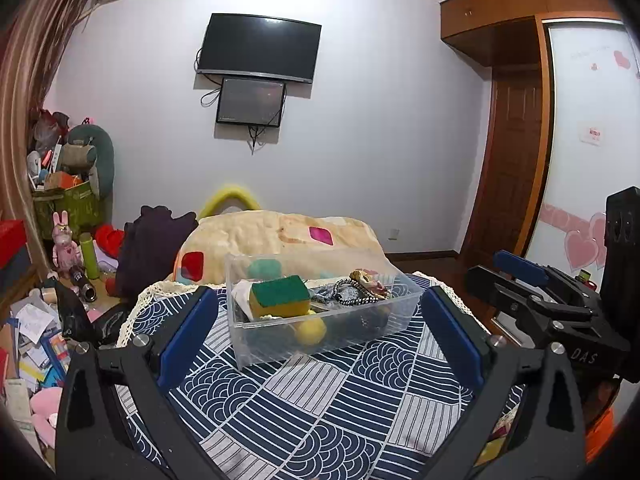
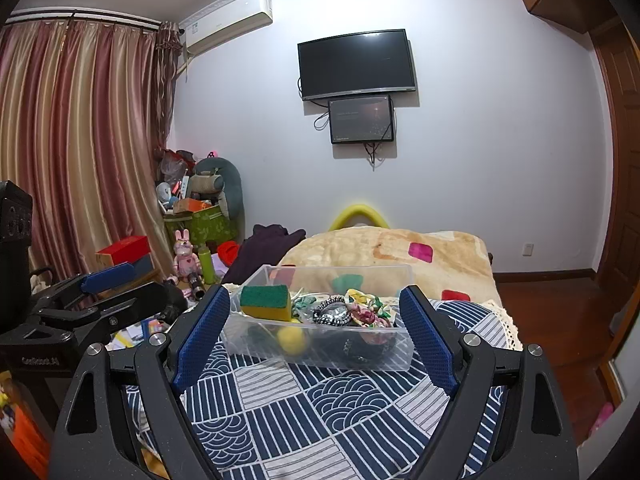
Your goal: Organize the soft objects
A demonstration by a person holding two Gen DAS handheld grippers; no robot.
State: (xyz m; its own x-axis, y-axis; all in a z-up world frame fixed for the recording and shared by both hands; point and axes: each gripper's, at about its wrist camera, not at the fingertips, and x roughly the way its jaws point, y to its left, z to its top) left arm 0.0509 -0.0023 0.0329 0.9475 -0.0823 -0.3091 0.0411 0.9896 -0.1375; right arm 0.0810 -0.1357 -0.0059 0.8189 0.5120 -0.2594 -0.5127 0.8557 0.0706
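Note:
A clear plastic bin (image 1: 256,344) (image 2: 400,354) stands on a table with a navy patterned cloth (image 1: 320,412) (image 2: 304,412). In it lie a green-and-yellow sponge (image 1: 280,296) (image 2: 266,302), a yellow ball (image 1: 310,330) (image 2: 291,338), hair ties and scrunchies (image 1: 358,288) (image 2: 348,310). My left gripper (image 1: 318,320) is open and empty, just short of the bin. My right gripper (image 2: 316,324) is open and empty, also in front of the bin. Each gripper shows at the edge of the other's view.
A bed with a beige blanket (image 1: 280,236) (image 2: 400,252) lies behind the table. Toys, boxes and papers clutter the floor at the left (image 1: 36,332) (image 2: 188,240). A wardrobe and door (image 1: 516,140) stand on the right. Curtains (image 2: 72,152) hang at the left.

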